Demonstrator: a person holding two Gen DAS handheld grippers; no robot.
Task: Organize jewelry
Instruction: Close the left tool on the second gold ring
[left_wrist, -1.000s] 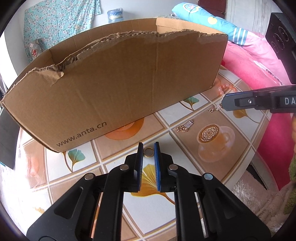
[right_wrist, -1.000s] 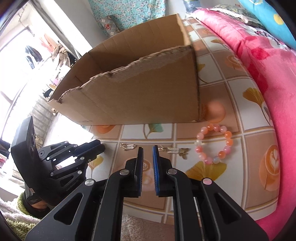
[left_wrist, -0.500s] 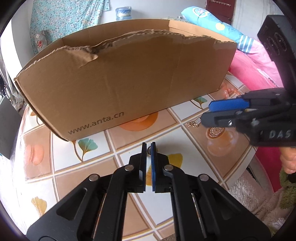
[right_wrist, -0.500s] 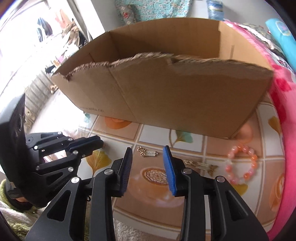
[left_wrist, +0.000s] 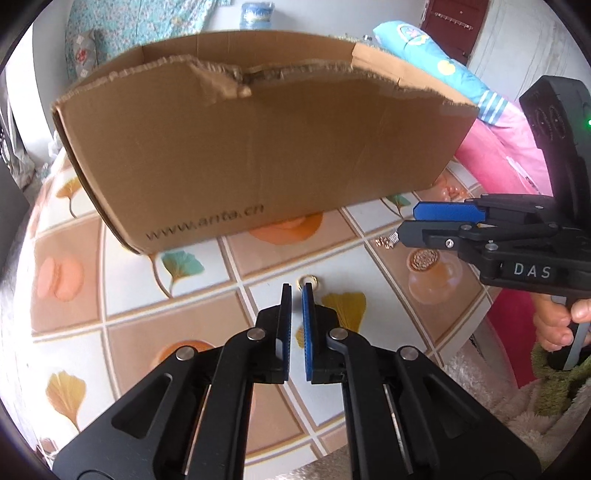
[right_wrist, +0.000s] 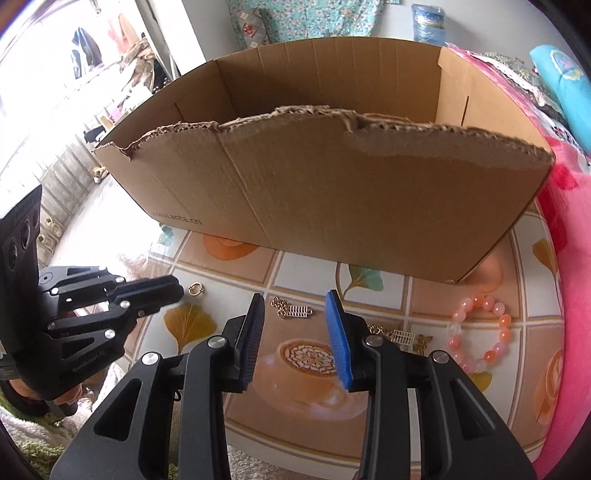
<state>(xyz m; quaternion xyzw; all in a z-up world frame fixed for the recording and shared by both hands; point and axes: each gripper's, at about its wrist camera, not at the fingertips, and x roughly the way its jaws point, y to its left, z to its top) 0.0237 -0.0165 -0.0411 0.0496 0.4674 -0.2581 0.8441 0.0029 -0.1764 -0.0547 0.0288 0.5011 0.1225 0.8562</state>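
Jewelry lies loose on the tiled-pattern tablecloth in front of a torn cardboard box. A small gold ring sits just beyond the tips of the left gripper, whose jaws are closed with nothing between them; the ring is beside the right tip, not pinched. From the right wrist view the same ring lies clear of that gripper, a small gap between them.

A gold chain piece lies just ahead of the right gripper, seen in the gap between its parted jaws; the pads do not touch it. In the left wrist view only one end of this piece shows, the rest hidden behind the right gripper.

Only the right wrist view shows a second gold piece, partly covered by the right finger, and a pink and orange bead bracelet near the box's corner. From the left, the bracelet is a faint blur of beads at the box edge.

Inside the box, the floor is hidden by the ragged front wall in both views. Its front reads "www.anta.cn" clearly from the left, small and blurred from the right. "DAS" is printed on the right gripper's body; the word on the left gripper's body is too small to read. A person's fingers hold the right gripper's handle
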